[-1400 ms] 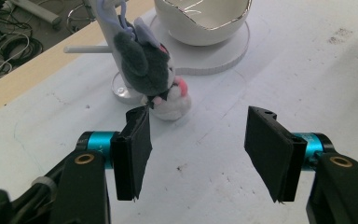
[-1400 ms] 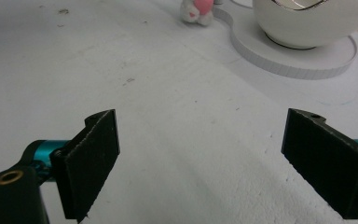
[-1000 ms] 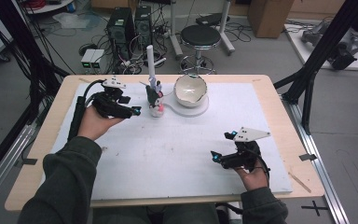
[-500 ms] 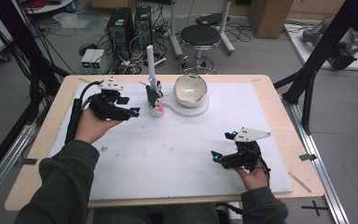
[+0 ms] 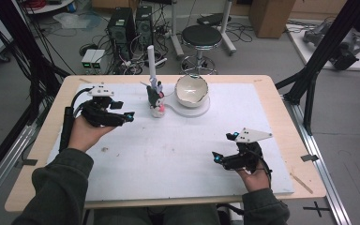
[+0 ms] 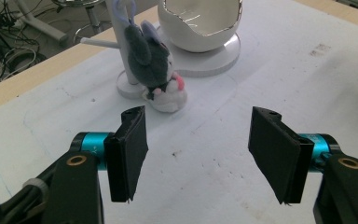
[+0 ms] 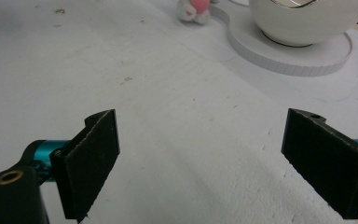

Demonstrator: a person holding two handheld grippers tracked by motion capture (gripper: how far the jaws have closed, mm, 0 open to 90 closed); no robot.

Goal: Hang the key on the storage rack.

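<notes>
A small grey and white plush toy [image 5: 155,99] [image 6: 157,70] with a pink patch hangs by a loop against a white post stand [image 5: 152,61] [image 6: 121,46] at the back middle of the white mat. My left gripper [image 5: 129,115] [image 6: 199,122] is to its left, pointing at it from a short way off. Its jaws have just been opening and nothing is between them. My right gripper [image 5: 215,157] [image 7: 200,126] rests open over bare mat at the front right, aimed toward the plush toy [image 7: 193,9].
A white egg-shaped bowl [image 5: 191,89] [image 6: 200,23] [image 7: 307,18] sits on a round white base [image 5: 201,108] [image 7: 284,58] just right of the stand. The white mat [image 5: 168,154] covers most of the wooden table [image 5: 37,154]. A stool and computers stand beyond the far edge.
My left gripper has drawn back a little to the left, away from the plush toy, and its jaws stand slightly wider. The right hand has not moved.
</notes>
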